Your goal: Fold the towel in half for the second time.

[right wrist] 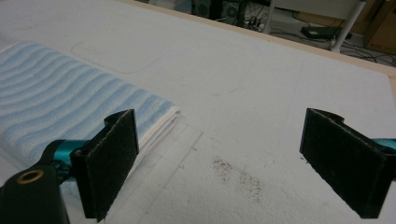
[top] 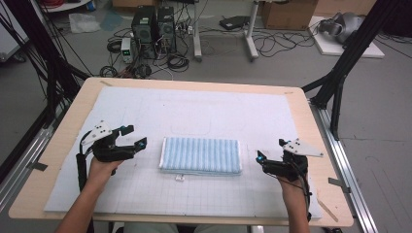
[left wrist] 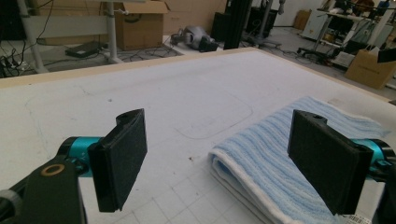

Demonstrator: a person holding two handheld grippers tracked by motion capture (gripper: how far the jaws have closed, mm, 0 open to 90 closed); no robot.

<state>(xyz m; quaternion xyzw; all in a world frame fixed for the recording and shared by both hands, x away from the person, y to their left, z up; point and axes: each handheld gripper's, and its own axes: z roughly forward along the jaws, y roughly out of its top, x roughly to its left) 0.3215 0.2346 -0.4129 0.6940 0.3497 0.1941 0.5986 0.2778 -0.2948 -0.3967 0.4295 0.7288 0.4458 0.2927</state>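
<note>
A: Folded blue towel (top: 201, 155) sits flat between both grippers, nothing held. Left gripper (top: 134, 137) fingers wide apart, right gripper (top: 270, 152) wide too.

B: I'd slide one finger under each short end, pinching all layers. Loads of bare white mat (top: 194, 109) beyond the fingers; table (top: 63, 131) edges well clear.

Towel (top: 201, 155) mid-mat (top: 145, 116) (folded), between both tongs.
</note>
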